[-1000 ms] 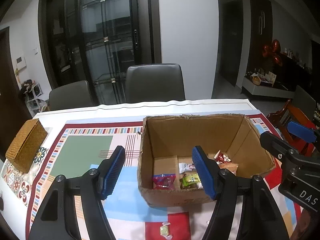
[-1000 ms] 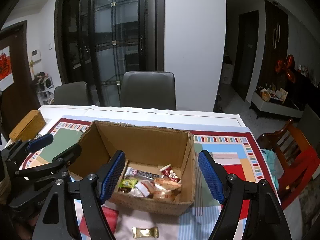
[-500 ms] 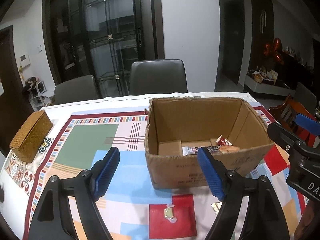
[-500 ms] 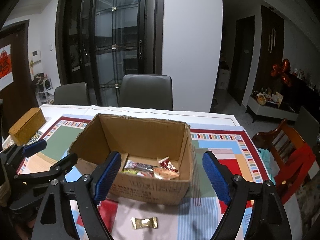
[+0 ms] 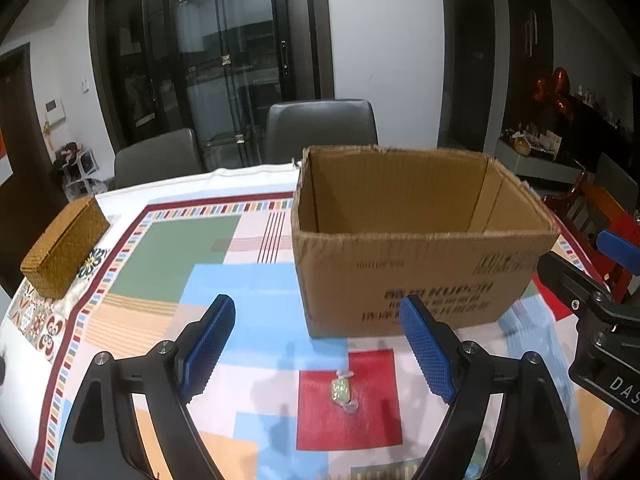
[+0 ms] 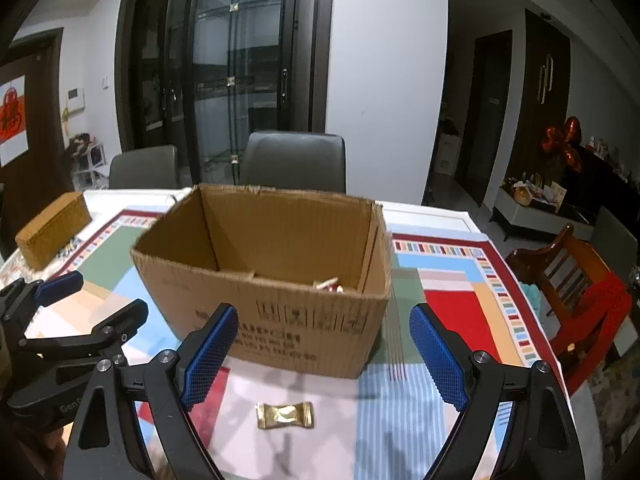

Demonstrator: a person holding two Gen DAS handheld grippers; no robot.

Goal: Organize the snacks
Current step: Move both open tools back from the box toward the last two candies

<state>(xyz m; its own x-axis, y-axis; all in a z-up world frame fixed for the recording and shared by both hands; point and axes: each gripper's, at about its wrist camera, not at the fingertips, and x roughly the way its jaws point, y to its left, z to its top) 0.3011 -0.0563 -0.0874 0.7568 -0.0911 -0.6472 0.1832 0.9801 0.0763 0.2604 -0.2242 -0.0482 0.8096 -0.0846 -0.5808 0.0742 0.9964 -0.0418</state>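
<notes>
Some wrapped snacks (image 6: pixel 330 285) are already stowed inside the open brown cardboard box (image 6: pixel 276 320). In front of the box, a gold-wrapped candy (image 6: pixel 285 415) and a green-wrapped candy (image 5: pixel 341 390) remain uncollected. The left gripper (image 5: pixel 320 356) and right gripper (image 6: pixel 326 360), jaws just widened, are held empty.

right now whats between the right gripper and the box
In the right wrist view, a gold-wrapped candy lies on the tablecloth between the open right gripper and the cardboard box, nothing else.

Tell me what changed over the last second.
Both tools sank and drew back from the cardboard box, their jaws opening wider, nothing held. The left tool now frames the green candy, the right tool the gold candy. Box, candies and woven box stayed put.
</notes>
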